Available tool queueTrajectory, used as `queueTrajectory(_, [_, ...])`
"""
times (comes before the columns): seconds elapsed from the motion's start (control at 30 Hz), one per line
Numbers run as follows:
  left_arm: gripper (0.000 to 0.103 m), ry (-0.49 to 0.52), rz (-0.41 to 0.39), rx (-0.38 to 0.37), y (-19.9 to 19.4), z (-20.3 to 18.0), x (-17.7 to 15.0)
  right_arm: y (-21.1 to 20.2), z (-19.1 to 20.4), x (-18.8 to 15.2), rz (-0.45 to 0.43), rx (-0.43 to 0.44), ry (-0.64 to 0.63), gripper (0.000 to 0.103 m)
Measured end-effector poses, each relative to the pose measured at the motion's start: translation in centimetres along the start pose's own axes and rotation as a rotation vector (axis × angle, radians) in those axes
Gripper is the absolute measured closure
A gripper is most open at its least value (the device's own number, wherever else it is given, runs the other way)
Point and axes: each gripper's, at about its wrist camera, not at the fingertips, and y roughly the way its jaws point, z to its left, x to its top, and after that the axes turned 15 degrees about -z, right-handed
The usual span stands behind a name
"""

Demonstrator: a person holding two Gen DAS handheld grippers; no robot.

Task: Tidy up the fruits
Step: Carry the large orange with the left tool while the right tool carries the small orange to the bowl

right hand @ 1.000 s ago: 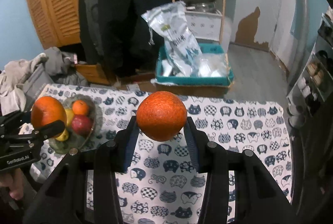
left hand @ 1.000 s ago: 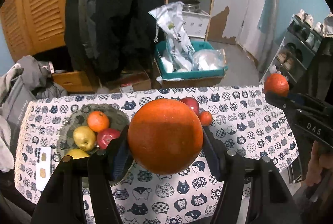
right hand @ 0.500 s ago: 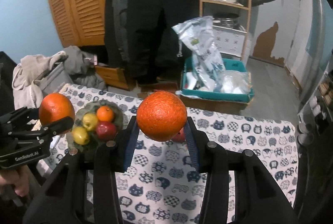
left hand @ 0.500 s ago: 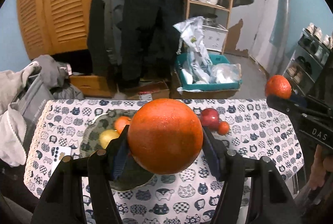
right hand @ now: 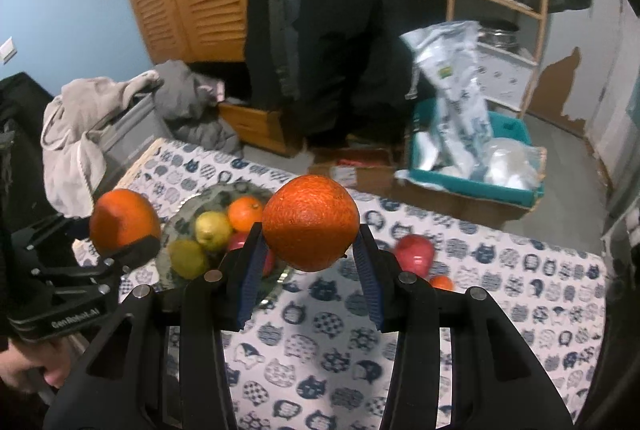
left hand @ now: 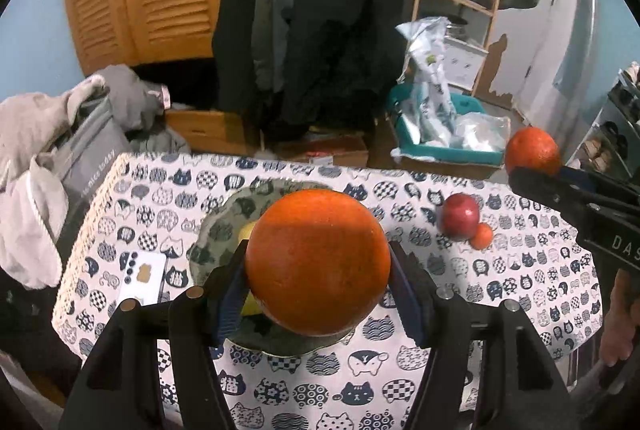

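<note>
While the worktop under its cat-print cloth spread widest, a green bowl sat on it as the landmark, holding a lemon, a small orange and other fruit. Above the bowl, the left gripper had its jaws clamped on a large orange, and just right of the bowl the right gripper had its jaws clamped on a second large orange. Well to the right of the bowl, a red apple lay on the cloth touching a tiny orange.
</note>
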Motion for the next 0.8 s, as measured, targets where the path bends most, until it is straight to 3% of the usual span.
queueTrajectory(0.2, [0.037, -0.034, 0.088, 0.007, 3.2, 1.9, -2.2, 3.9, 1.8, -1.0, 0.066, 0.076, 0.015, 0.060])
queueTrajectory(0.8, [0.037, -0.031, 0.253, 0.065, 9.5, 3.4, -7.5, 12.4, 4.0, -6.2, 0.243, 0.125, 0.006, 0.060])
